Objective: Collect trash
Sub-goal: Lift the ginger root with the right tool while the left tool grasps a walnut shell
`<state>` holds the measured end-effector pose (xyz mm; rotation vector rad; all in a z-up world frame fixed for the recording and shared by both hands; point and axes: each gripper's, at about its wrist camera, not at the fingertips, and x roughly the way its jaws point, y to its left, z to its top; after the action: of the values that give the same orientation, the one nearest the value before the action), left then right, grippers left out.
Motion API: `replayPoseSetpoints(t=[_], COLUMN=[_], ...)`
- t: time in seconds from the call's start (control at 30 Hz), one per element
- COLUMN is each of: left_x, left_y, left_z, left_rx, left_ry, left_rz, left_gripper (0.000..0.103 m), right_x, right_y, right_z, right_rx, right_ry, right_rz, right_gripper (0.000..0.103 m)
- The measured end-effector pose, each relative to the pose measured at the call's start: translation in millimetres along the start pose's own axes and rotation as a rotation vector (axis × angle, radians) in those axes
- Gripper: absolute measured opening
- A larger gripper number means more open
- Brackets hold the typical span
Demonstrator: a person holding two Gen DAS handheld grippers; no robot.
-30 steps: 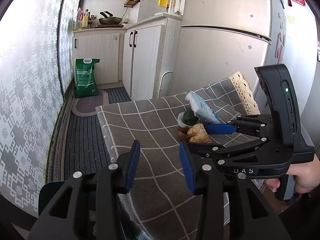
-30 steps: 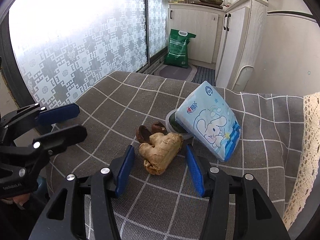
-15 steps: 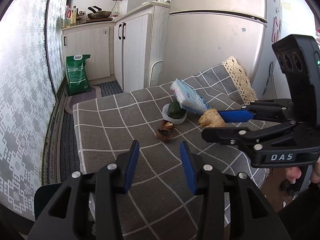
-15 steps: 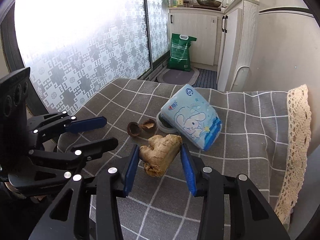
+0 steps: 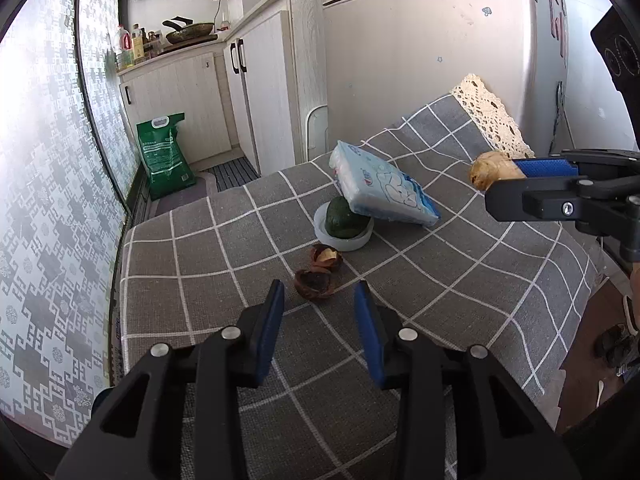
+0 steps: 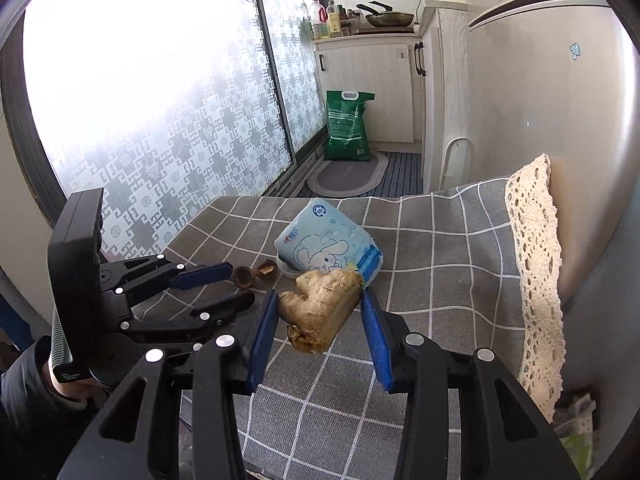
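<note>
Aloft, ginger [image 6: 322,307], right hand-held gripper [image 6: 320,312] clamped

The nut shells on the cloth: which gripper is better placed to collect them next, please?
Left. The left gripper is open and empty, just short of the nut shells, while the right gripper already holds the ginger.

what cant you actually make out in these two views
- Any trash bin: not seen in either view.
- Dish contents: left wrist view, the tissue pack leaning over the green item hides its top; in the right wrist view the pack covers the dish.
- Ginger far side: left wrist view, the right gripper's fingers hide most.
- Pack lettering: too small.
</note>
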<state>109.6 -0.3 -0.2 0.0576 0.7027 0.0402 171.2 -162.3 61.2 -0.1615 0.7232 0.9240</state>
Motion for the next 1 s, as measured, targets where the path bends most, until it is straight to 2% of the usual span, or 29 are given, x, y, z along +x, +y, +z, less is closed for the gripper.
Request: replayPoseSetpoints(t=[0.13,0.23,0.27,0.57,1.0], left_x=[4,4,4,-19,-58], left_y=[2,1,-2,14,64], left_z=[3,4,4,0,-17], left_rx=[-0.01,-0.006,-0.001,-0.039,-0.123], left_ry=[0.021,0.028,0.027,-0.028,-0.076], left_rz=[-0.009,-0.022,-0.021,-0.027,0.0], left_gripper=[0.034,0.023,0.022,0.022,0.022], right_x=[1,1,1,7,30], right_y=[-1,-2,-3,7,64], right_z=[-4,-5,-5,-1,16], right_rx=[-0.001,0.0,0.001,-0.009,-0.079], right_ry=[0.007,0.011,0.011,0.023,0.042], right_rz=[0.005,0.005,0.006,0.015,0.039], right_gripper=[0.042,0.042,0.042,0.042,0.042])
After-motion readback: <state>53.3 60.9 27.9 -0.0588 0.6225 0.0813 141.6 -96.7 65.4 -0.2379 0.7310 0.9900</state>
